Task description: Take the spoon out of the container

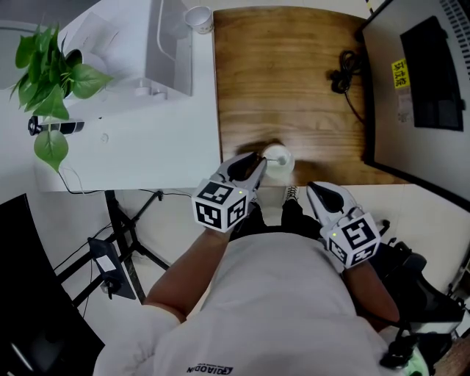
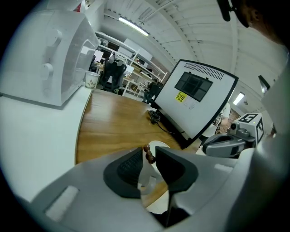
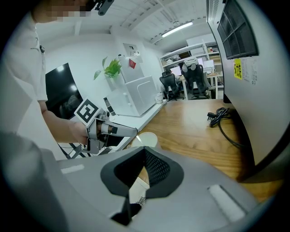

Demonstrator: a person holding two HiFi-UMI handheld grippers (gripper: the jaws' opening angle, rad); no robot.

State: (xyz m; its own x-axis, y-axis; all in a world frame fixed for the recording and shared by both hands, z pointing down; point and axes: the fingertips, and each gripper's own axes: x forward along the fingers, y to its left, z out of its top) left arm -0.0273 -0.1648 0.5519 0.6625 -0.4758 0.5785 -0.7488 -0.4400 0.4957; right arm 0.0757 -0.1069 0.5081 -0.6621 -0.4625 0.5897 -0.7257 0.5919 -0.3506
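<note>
A white round container [image 1: 279, 158] stands near the front edge of the wooden table [image 1: 294, 81]. My left gripper [image 1: 258, 164] reaches to its left rim. In the left gripper view the spoon [image 2: 147, 154], a slim pale handle with a brown knobbed tip, stands between the jaws of the left gripper [image 2: 148, 153], which is shut on it, with the container [image 2: 159, 146] just behind. My right gripper [image 1: 316, 191] hangs below the table edge, to the right of the container, shut and with nothing in it [image 3: 144, 149]. The spoon's bowl is hidden.
A white appliance [image 1: 167, 45] and a paper cup [image 1: 198, 18] stand on the white table [image 1: 132, 139] to the left, beside a green plant [image 1: 51, 73]. A black cable [image 1: 345, 73] lies at the wooden table's right, next to a large leaning screen [image 1: 426, 88].
</note>
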